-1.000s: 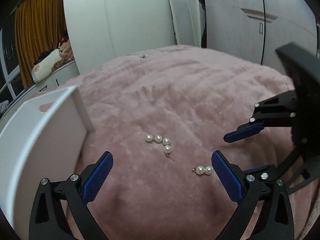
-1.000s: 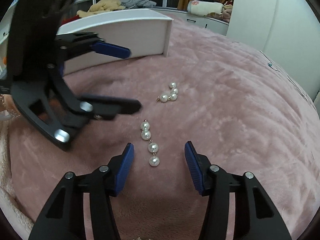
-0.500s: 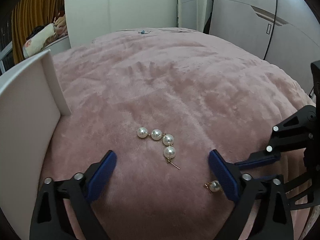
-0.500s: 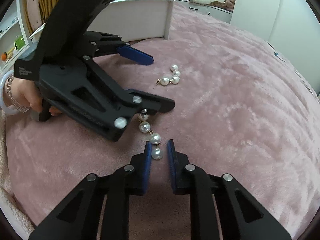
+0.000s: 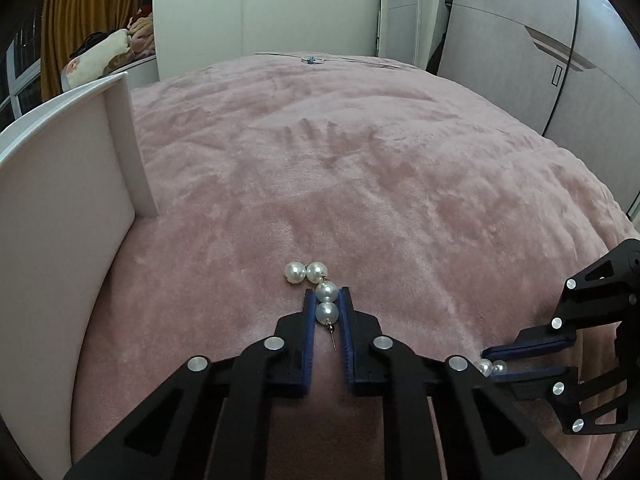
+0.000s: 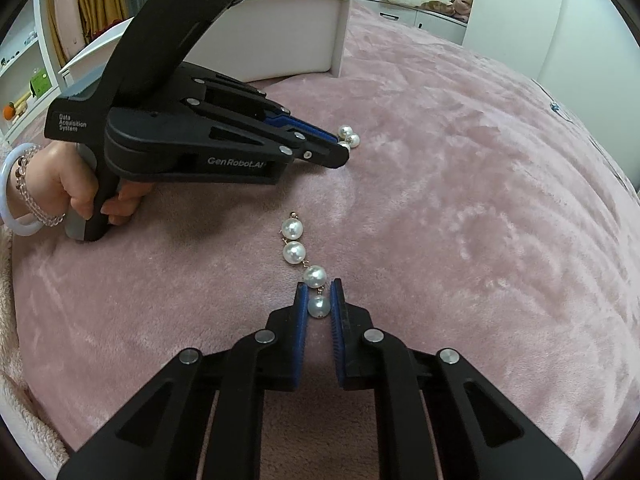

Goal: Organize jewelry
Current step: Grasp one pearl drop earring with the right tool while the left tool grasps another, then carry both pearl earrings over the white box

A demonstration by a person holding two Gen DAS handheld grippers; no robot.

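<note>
Two pearl drop earrings lie on a pink plush blanket (image 5: 360, 168). My left gripper (image 5: 326, 300) is shut on the lower pearls of the first pearl earring (image 5: 327, 291); its pin sticks out between the pads. That earring also shows in the right wrist view (image 6: 349, 136) at the left gripper's tips (image 6: 340, 148). My right gripper (image 6: 319, 292) is shut on the end pearl of the second pearl earring (image 6: 294, 251), whose other pearls trail away on the blanket. In the left wrist view the right gripper (image 5: 490, 362) and second earring (image 5: 491, 367) show at lower right.
A white open box (image 5: 60, 184) stands on the blanket at the left, also seen in the right wrist view (image 6: 280, 36). A small blue item (image 5: 310, 59) lies at the blanket's far edge. White wardrobes stand behind.
My left gripper has moved forward and closed from wide open onto the first earring. My right gripper closed half a second ago and stays shut on the second earring's end pearl.
</note>
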